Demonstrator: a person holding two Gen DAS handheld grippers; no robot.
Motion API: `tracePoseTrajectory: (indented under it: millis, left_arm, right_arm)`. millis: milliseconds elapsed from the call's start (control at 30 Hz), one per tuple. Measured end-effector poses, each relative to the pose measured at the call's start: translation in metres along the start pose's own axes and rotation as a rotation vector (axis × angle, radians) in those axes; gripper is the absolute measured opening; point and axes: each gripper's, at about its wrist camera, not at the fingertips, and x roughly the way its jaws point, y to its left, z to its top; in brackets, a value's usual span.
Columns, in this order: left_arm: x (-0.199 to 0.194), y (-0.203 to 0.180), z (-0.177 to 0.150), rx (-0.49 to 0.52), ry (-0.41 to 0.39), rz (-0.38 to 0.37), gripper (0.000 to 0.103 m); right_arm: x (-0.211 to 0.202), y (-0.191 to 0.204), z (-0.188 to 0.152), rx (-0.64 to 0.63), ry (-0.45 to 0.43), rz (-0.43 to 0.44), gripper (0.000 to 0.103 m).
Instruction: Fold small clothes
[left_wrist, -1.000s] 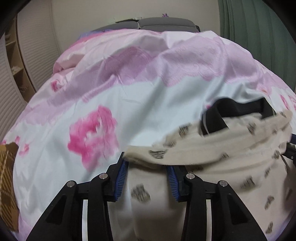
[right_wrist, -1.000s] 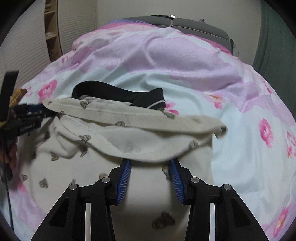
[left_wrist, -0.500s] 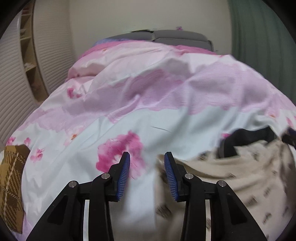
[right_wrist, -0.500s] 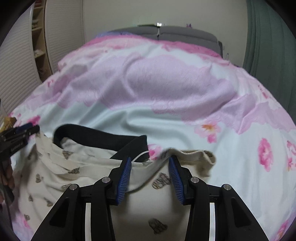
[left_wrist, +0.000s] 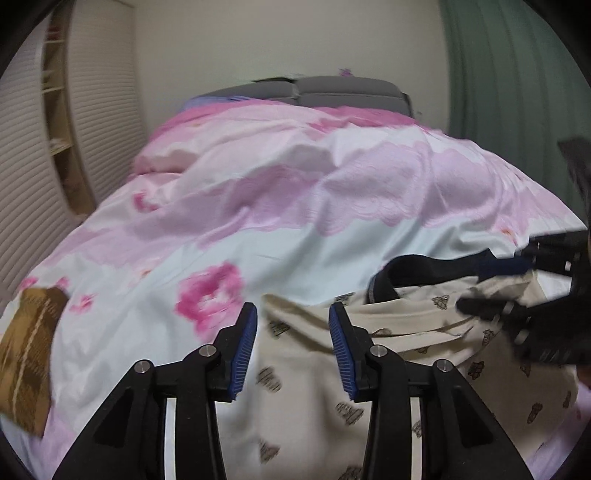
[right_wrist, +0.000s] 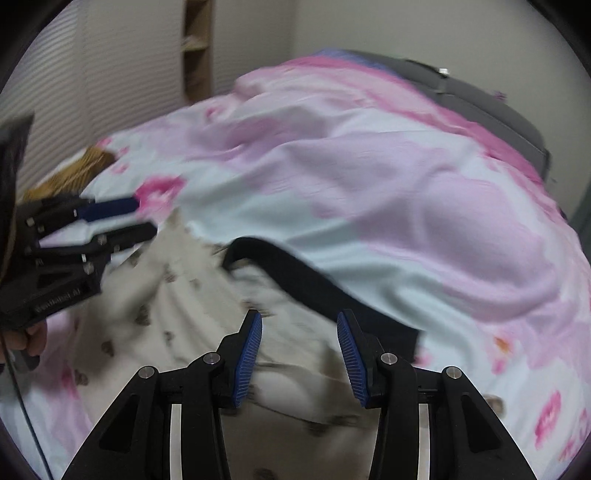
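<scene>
A small cream garment (left_wrist: 424, 339) with dark printed motifs and a black waistband (left_wrist: 424, 269) lies folded on the pink floral bedspread; it also shows in the right wrist view (right_wrist: 177, 302). My left gripper (left_wrist: 292, 332) is open and empty, hovering over the garment's left edge. My right gripper (right_wrist: 299, 343) is open and empty above the garment near the black waistband (right_wrist: 314, 284). The right gripper shows at the right of the left wrist view (left_wrist: 517, 295). The left gripper shows at the left of the right wrist view (right_wrist: 122, 221).
The pink and white floral bedspread (left_wrist: 295, 192) covers the whole bed. A brown plaid cloth (left_wrist: 26, 358) lies at the bed's left edge. A grey headboard (left_wrist: 332, 88) stands at the far end, a green curtain (left_wrist: 517, 92) right, shelves (left_wrist: 55, 103) left.
Both grippers let go of the garment's hem and opened. The fold now lies on the bed. Both grippers pulled back and the right one swung to the right.
</scene>
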Motion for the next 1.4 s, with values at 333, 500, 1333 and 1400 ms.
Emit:
tracePoseTrajectory:
  millis: [333,500,1333,1400]
  left_arm:
    - [-0.022,0.022,-0.015,-0.194,-0.025,0.06,0.046]
    - [-0.023,0.037,-0.018,-0.229,-0.054,0.088,0.046]
    - [-0.009,0.079,-0.03,-0.362,-0.058,0.021,0.046]
    - [-0.011,0.081,-0.03,-0.366,-0.062,0.024,0.046]
  right_arm:
    - [0.024,0.033,-0.014,-0.15,0.08,-0.144,0.044]
    - [0.027,0.037,-0.013,-0.178,0.042,-0.238,0.035]
    - [0.016,0.02,0.025,0.14,-0.019,-0.062,0.013]
    - [0.027,0.032,0.02,0.143,0.029,-0.022,0.013]
